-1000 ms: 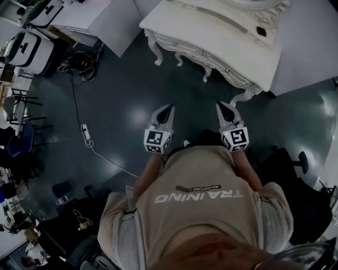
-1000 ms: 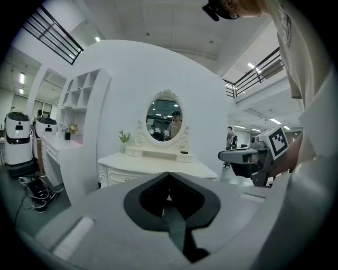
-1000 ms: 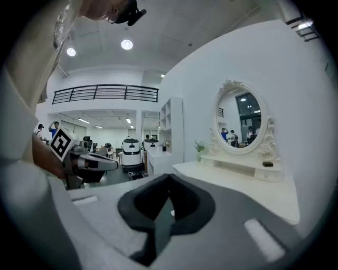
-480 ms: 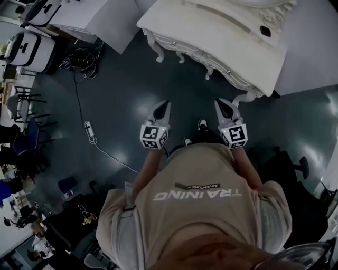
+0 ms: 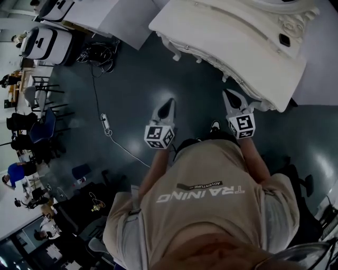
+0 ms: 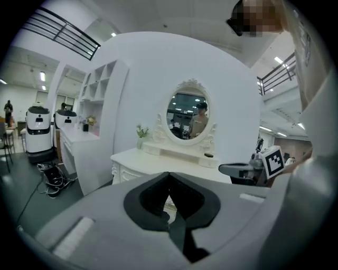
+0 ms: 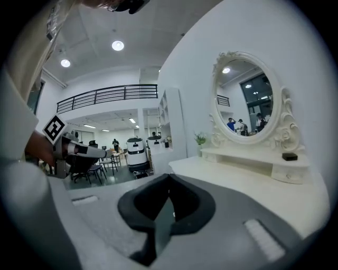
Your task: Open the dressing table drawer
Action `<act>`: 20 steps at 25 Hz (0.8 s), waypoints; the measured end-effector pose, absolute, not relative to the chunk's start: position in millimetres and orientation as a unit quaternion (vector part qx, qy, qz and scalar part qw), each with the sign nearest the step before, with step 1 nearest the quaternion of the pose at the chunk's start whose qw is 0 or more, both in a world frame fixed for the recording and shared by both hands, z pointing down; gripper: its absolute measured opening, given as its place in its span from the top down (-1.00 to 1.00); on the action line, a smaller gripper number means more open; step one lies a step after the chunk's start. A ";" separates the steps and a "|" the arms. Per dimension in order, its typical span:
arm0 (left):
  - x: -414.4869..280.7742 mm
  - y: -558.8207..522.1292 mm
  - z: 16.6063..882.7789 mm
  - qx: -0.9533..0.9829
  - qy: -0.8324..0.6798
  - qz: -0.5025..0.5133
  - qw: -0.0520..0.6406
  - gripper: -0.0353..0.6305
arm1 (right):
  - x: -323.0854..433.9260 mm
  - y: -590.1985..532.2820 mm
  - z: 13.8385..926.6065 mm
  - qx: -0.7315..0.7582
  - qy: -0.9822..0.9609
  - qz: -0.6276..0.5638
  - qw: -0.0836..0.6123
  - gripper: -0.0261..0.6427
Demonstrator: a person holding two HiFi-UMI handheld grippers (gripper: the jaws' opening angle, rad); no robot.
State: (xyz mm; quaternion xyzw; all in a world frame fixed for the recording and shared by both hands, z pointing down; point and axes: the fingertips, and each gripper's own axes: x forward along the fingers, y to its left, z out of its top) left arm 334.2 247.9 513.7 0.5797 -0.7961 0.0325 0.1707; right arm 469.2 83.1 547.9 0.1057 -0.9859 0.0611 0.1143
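Note:
The white dressing table [image 5: 232,37] fills the top right of the head view, its carved drawer front [image 5: 240,76] facing me. My right gripper [image 5: 231,96] is shut and empty, its tip just short of that front edge. My left gripper [image 5: 168,104] hangs over the dark floor to the left of the table, jaws together, holding nothing. In the left gripper view the table [image 6: 153,158] and its oval mirror [image 6: 189,117] stand ahead of the left gripper [image 6: 169,176]. In the right gripper view the tabletop [image 7: 237,179] and mirror [image 7: 247,95] lie to the right of the right gripper [image 7: 169,176].
A small dark object [image 5: 285,39] lies on the tabletop's raised shelf. A cable with a power strip [image 5: 105,124] runs over the floor at left. White machines [image 5: 45,42] and a white cabinet [image 5: 105,13] stand at the upper left, chairs [image 5: 31,126] further left.
I have stepped closer to the dressing table, which now looms larger. Both grippers moved forward toward it, and the right one has come up to its front edge.

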 end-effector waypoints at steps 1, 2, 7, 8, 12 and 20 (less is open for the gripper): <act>331.5 247.0 516.1 0.574 -0.800 0.048 0.169 0.88 | 461.8 80.4 549.7 0.092 -0.987 0.054 0.118 0.91; 330.9 244.6 519.2 0.573 -0.800 0.076 0.160 0.88 | 454.4 77.8 552.3 0.078 -0.988 0.048 0.122 0.91; 329.6 226.6 532.3 0.580 -0.792 0.059 0.179 0.88 | 427.6 74.1 575.7 0.034 -0.988 0.020 0.147 0.91; 323.2 225.5 535.2 0.572 -0.797 0.037 0.193 0.88 | 422.6 75.0 578.7 0.029 -0.988 0.017 0.151 0.91; 290.5 224.0 537.2 0.557 -0.808 0.025 0.189 0.88 | 396.5 70.5 581.2 0.034 -0.988 0.018 0.151 0.91; 204.3 213.5 533.1 0.588 -0.794 0.049 0.147 0.88 | 337.2 41.8 559.8 0.084 -0.985 -0.001 0.151 0.91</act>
